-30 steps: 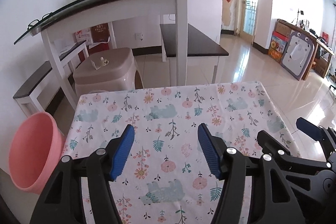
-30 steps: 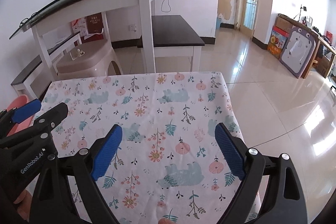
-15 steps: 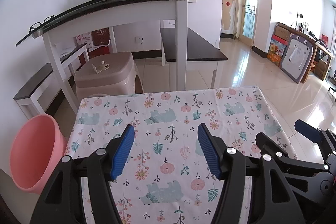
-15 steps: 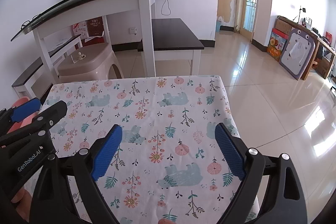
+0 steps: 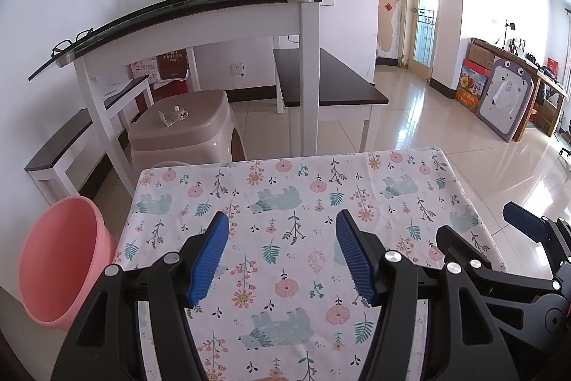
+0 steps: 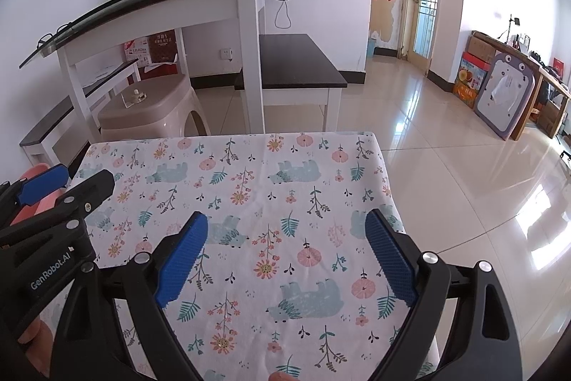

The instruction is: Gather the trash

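My left gripper (image 5: pixel 282 252) is open and empty above a table with a floral bear-print cloth (image 5: pixel 285 188). My right gripper (image 6: pixel 285 256) is open and empty above the same cloth (image 6: pixel 249 174). A pink bucket (image 5: pixel 53 259) stands on the floor at the table's left side; its rim shows in the right wrist view (image 6: pixel 32 177) behind the left gripper. No trash shows on the cloth. Each gripper appears at the edge of the other's view.
A beige plastic stool (image 5: pixel 182 124) with a small object on it stands beyond the table. A white glass-topped desk (image 5: pixel 200 20) and dark benches (image 5: pixel 328 84) are behind. Glossy tiled floor (image 5: pixel 464 138) lies to the right, with boxes and a board along the wall.
Both grippers have drawn back and tilted up a little, so the table appears lower and farther in each view. Both stay open.
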The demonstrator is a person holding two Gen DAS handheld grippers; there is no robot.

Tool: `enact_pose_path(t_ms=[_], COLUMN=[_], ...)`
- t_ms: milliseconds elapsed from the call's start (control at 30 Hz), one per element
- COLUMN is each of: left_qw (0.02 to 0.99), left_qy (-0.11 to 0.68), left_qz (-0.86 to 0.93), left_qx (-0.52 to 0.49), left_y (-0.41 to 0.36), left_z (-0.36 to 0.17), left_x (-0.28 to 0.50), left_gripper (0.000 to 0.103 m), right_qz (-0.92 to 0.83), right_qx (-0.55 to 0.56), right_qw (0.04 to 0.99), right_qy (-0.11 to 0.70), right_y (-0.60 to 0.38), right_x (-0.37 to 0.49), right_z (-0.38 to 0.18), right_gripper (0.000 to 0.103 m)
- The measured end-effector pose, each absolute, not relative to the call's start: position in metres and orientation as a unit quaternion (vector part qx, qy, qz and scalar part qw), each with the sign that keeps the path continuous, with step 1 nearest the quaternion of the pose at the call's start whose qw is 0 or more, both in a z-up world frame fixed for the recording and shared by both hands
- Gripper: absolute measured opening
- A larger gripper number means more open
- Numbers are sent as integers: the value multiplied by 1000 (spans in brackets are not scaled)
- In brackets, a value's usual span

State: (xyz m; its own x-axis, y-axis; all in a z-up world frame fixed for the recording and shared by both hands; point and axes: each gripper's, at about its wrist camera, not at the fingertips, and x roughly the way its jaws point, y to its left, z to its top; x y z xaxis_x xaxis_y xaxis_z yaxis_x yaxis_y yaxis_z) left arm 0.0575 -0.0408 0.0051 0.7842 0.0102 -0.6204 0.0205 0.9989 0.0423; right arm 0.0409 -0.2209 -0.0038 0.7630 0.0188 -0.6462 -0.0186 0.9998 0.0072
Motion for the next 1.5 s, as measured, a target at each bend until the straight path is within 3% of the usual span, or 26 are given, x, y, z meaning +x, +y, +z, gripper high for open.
enact_pose_path(t_ms=[1500], left_qw=[942], left_qy=[335], left_qz=[0], left_qx=[23], left_y=[-39], left_z=[1], left_x=[59], left_gripper=[60], right_qz=[11], right_qx=[-2], right_qw=[938], right_qy=[346], right_y=[-221], right_x=[42], right_z=[-7], right_gripper=[90])
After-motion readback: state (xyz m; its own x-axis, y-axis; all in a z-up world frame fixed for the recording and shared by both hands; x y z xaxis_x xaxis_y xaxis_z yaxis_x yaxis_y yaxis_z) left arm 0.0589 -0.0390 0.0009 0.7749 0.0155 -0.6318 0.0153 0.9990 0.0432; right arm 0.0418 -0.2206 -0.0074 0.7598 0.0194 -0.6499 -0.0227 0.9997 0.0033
